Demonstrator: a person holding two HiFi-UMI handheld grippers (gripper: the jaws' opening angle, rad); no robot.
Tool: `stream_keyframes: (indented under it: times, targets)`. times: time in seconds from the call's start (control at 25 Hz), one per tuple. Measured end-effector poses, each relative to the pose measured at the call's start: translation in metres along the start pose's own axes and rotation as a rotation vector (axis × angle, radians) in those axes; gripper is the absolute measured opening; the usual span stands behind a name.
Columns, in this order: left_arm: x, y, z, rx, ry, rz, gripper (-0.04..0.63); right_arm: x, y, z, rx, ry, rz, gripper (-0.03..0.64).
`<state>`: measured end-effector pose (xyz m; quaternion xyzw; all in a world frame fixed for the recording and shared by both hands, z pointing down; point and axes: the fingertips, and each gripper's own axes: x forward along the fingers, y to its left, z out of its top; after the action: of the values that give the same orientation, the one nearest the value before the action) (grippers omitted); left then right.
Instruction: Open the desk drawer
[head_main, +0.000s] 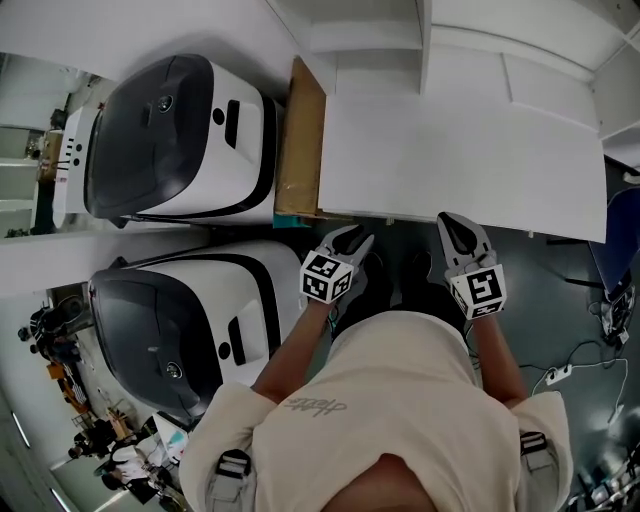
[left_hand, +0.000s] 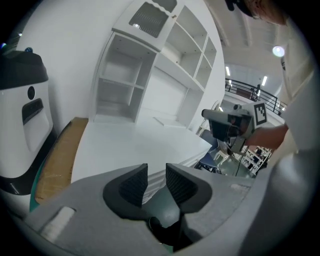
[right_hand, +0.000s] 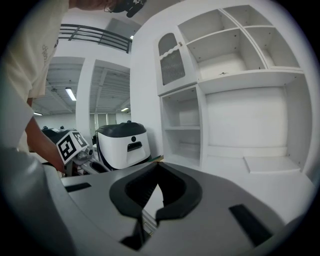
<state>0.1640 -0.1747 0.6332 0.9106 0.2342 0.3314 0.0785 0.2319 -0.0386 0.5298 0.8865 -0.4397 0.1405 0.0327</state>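
The white desk (head_main: 460, 150) fills the middle of the head view, and I stand at its front edge. No drawer front shows from above; it lies hidden under the desktop. In the left gripper view the stepped front edge of the desk (left_hand: 156, 174) shows between the jaws. My left gripper (head_main: 350, 243) hovers just before that edge at the desk's left part, its pads (left_hand: 135, 184) slightly apart with nothing between them. My right gripper (head_main: 457, 228) is at the edge further right, its tips (right_hand: 156, 170) closed together on nothing.
Two large white-and-black machines (head_main: 180, 140) (head_main: 190, 320) stand to the left. A brown board (head_main: 300, 150) leans between the upper machine and the desk. A white shelf unit (head_main: 480, 40) rises at the back of the desk. Cables (head_main: 570, 370) lie on the dark floor at right.
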Motion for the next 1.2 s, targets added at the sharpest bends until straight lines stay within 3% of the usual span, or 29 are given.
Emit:
stream_keyframes:
  times: [0.72, 1.2]
  targets:
    - [0.099, 0.028, -0.104, -0.04, 0.309, -0.1, 0.114, 0.012, -0.025, -0.02, 0.027, 0.082, -0.056, -0.005]
    - [0.154, 0.051, -0.158, -0.09, 0.426, -0.064, 0.114, 0.017, -0.042, -0.031, 0.039, 0.103, -0.058, -0.005]
